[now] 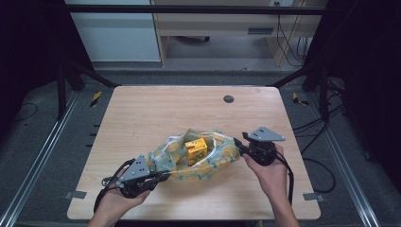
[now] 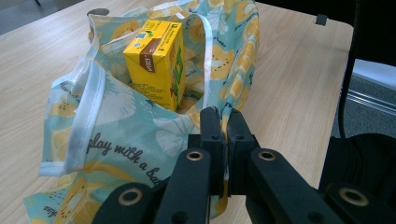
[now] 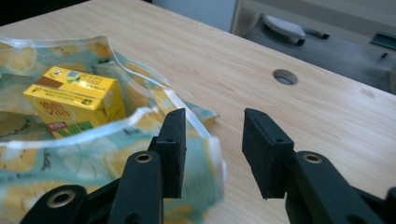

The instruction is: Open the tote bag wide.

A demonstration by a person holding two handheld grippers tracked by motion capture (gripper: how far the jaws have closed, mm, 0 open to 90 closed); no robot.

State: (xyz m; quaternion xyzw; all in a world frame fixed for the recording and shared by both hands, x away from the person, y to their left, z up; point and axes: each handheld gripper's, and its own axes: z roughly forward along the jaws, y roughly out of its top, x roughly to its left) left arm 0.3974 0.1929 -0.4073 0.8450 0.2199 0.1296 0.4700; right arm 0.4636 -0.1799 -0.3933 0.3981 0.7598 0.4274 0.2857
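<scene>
A light-blue cloth bag [image 1: 215, 165] printed with lemon slices lies open on the wooden table [image 1: 142, 113]. A yellow drink carton [image 1: 196, 150] stands inside it. My left gripper [image 1: 165, 175] is shut on the bag's near-left edge; in the left gripper view the jaws [image 2: 224, 116] pinch the fabric [image 2: 121, 135] just in front of the carton [image 2: 156, 60]. My right gripper [image 1: 238, 143] is at the bag's right end. In the right gripper view its jaws [image 3: 212, 126] stand apart, with the bag's rim [image 3: 70, 158] beside the left jaw and the carton [image 3: 74, 98] beyond.
A round cable hole [image 1: 228, 99] sits in the table's far middle, also seen as the hole [image 3: 285, 76] in the right gripper view. Bare wood surrounds the bag. Black frame posts and cables lie off the table's sides.
</scene>
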